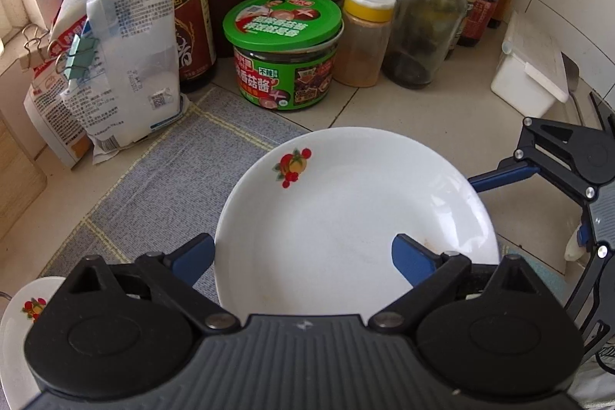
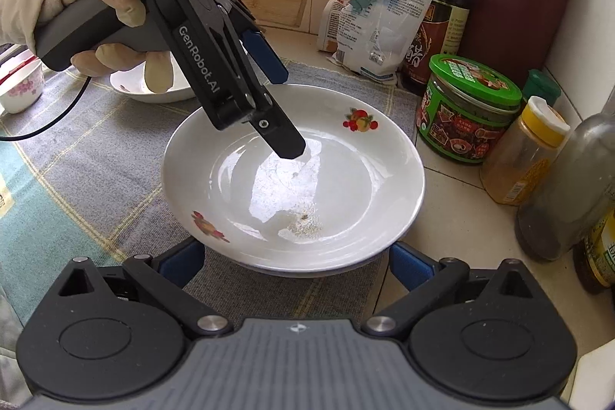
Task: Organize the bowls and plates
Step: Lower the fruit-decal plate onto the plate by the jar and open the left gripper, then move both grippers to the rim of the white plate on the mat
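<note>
A white plate with fruit prints rests partly on the grey checked mat and partly on the tiled counter. My left gripper is open above it, one finger over the plate's well, the other outside its near rim. My right gripper is open at the plate's other edge, its fingers on either side of the rim; it shows at the right in the left wrist view. A second white plate and a small flowered bowl sit on the mat.
A green-lidded sauce jar, a yellow-capped spice jar, a clear bottle, a dark soy bottle, clipped bags and a white box crowd the counter's back. A knife block stands by the wall.
</note>
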### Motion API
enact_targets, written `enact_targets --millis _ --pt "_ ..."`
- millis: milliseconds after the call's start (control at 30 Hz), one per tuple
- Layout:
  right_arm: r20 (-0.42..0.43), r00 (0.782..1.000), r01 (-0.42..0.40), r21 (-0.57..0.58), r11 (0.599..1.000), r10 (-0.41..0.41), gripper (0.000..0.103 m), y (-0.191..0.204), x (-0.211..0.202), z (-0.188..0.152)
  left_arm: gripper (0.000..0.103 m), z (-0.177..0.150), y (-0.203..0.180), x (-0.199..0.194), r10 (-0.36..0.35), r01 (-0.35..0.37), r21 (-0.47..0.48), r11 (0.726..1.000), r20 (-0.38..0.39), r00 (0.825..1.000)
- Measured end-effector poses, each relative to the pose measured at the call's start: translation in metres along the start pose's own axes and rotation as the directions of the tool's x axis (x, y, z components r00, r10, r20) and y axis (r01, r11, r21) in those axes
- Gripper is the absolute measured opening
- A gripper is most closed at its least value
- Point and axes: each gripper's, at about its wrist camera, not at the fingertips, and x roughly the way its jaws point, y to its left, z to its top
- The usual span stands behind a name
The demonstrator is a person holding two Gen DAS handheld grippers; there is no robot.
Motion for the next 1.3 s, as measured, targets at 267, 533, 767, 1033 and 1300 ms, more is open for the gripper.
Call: enact_targets --millis 267,533,767,1033,1300 --pt "0.051 0.999 0.004 -0.032 0.999 -0.002 0.103 0.006 -0.007 0.010 0.098 -0.009 -0.004 -0.027 0.031 -0.030 -0.004 1.000 0.078 0.996" --pt "0.081 0.997 0.004 -0.028 1.000 -0.002 0.103 0.013 -0.009 0.022 0.098 -0.028 -0.013 -0.064 0.075 -0.061 -0.085 0.995 0.179 0.981" --pt "0.098 0.995 -0.003 -0.026 1.000 0.006 0.103 0.023 -0.009 0.029 0.099 -0.058 -0.013 -0.092 0.143 -0.097 -0.216 0.971 0.207 0.968" --pt "0.097 0.995 -0.022 -0.036 0.999 0.025 0.103 0.041 -0.005 0.039 0.099 -0.102 -0.012 -0.117 0.269 -0.183 -0.348 0.920 0.216 0.939" --pt "0.101 0.995 -0.022 -0.040 0.999 0.026 0.103 0.069 0.003 0.050 0.099 -0.144 -0.006 -0.136 0.360 -0.250 -0.420 0.873 0.209 0.909"
